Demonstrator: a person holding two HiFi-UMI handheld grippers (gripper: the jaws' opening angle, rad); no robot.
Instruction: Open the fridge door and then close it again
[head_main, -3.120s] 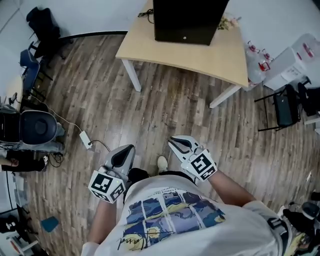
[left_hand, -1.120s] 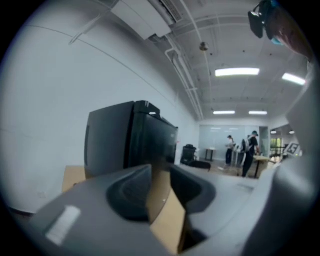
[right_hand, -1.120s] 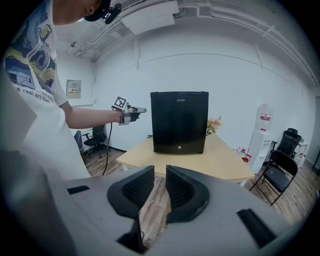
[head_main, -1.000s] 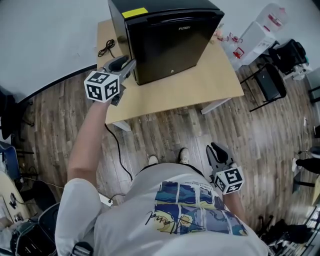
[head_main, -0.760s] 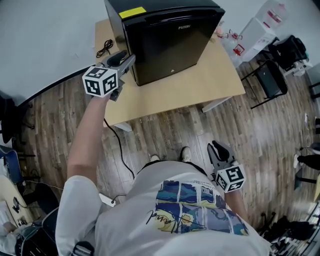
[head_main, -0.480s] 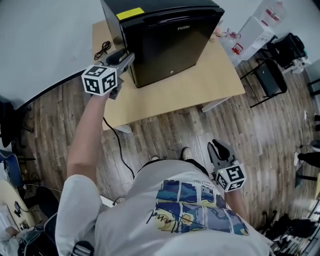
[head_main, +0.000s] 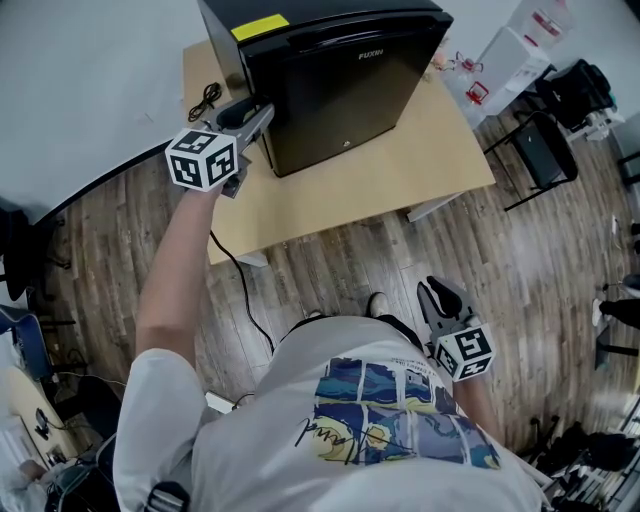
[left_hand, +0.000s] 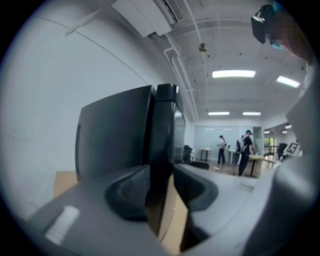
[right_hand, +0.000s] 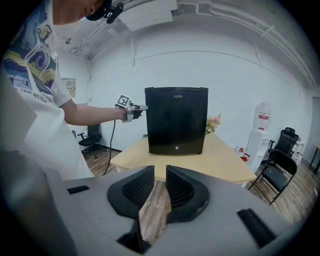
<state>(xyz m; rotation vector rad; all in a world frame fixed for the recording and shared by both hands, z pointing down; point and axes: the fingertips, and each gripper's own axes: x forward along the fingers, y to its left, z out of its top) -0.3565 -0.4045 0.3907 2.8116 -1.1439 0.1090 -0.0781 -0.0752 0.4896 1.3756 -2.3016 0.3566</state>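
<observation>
A black mini fridge (head_main: 340, 80) stands shut on a light wooden table (head_main: 390, 175). My left gripper (head_main: 258, 108) reaches out level at the fridge's front left corner. In the left gripper view the fridge (left_hand: 115, 140) fills the middle. The door's dark vertical edge runs between the jaws of my left gripper (left_hand: 162, 175), which are closing on it; a strip of table still shows beside the right jaw. My right gripper (head_main: 440, 293) hangs low by my hip, away from the table. Its jaws (right_hand: 160, 185) stand a narrow gap apart with nothing between them, facing the fridge (right_hand: 176, 120).
A black cable (head_main: 206, 98) lies on the table behind the fridge's left side. A black folding chair (head_main: 543, 150) and a white water dispenser (head_main: 520, 55) stand to the right of the table. The floor is wood plank (head_main: 330, 270).
Three seconds ago both grippers hung low at my body. Over the last second the left gripper edged forward onto the fridge's front left corner. The right gripper has stayed at my side.
</observation>
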